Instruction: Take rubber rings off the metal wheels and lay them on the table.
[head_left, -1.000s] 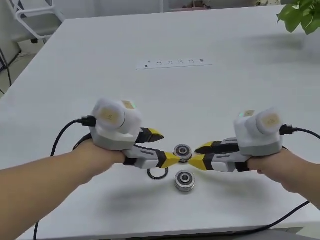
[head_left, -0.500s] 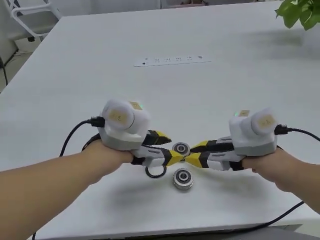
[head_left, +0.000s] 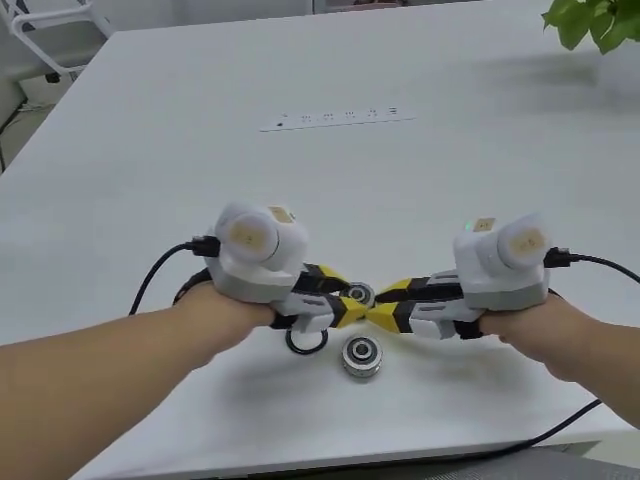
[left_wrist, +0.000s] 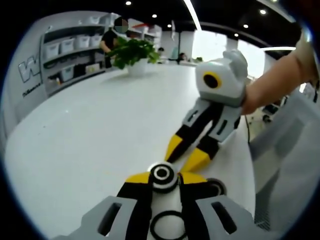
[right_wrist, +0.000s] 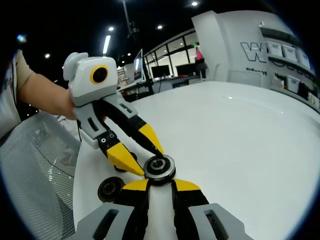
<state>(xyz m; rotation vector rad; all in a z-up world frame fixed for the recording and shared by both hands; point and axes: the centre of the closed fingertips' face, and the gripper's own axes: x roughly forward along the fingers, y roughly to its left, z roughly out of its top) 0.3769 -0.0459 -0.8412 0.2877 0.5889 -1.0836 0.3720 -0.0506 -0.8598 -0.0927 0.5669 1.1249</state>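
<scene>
The left claw (left_wrist: 164, 179) is clenched on the small silver metal wheel (left_wrist: 161, 173), just above the white counter (head_left: 420, 180). The right claw (right_wrist: 160, 184) grips the same wheel opposite. Probably best: left holds firm while right peels the black rubber ring (right_wrist: 172, 171) off sideways, slowly.

Beyond the table (left_wrist: 75, 150), in the left gripper view, a wall (left_wrist: 20, 95) carries a large grey letter "W" (left_wrist: 28, 70). The small line of print under it is too blurred to read. In the right gripper view a white wall past the table shows big dark lettering (right_wrist: 254, 50): a "W", then a letter I can't make out. On the table, a white strip (head_left: 335, 118) bears tiny marks, too small to read.
</scene>
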